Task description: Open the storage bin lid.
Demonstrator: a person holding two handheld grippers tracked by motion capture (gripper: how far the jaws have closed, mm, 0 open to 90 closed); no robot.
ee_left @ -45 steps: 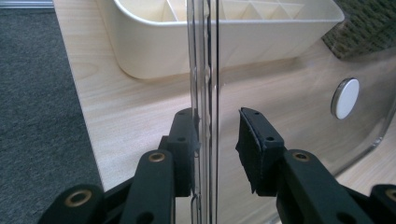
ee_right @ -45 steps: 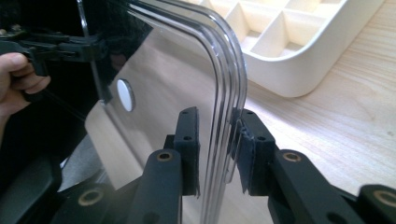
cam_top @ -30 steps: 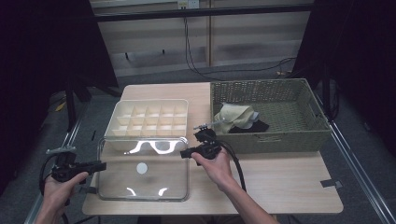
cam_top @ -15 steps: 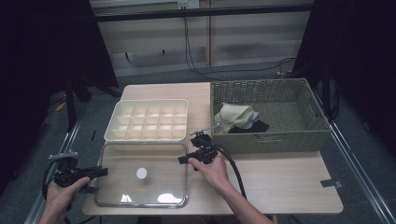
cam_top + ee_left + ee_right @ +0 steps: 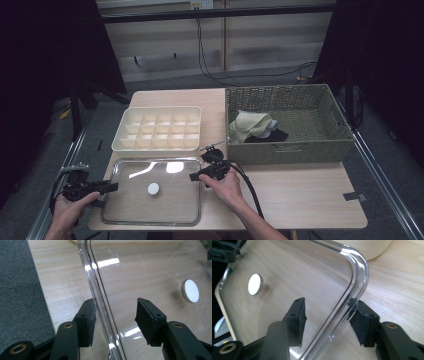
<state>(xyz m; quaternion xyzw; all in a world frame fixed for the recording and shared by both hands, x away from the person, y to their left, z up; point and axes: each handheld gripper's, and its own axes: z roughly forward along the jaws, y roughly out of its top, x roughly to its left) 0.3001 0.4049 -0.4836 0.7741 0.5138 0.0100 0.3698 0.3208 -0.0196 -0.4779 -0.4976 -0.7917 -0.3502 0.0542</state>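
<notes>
A clear plastic lid with a white disc at its middle lies flat on the table, in front of a cream compartment tray. My left gripper is at the lid's left edge. Its jaws have just been opening and now stand apart around the lid's rim, open. My right gripper is at the lid's right edge near the far corner. Its jaws have also just been opening, with the rim running between the pads, the right pad close beside it.
A woven basket stands at the right with pale and dark cloths inside. Bare wood lies in front of the basket. The table's left edge runs close to the lid, with dark floor beyond it.
The lid came down from a tilt over the tray's front onto the table. Both hands sank with it, and both pairs of jaws widened off its rim.
</notes>
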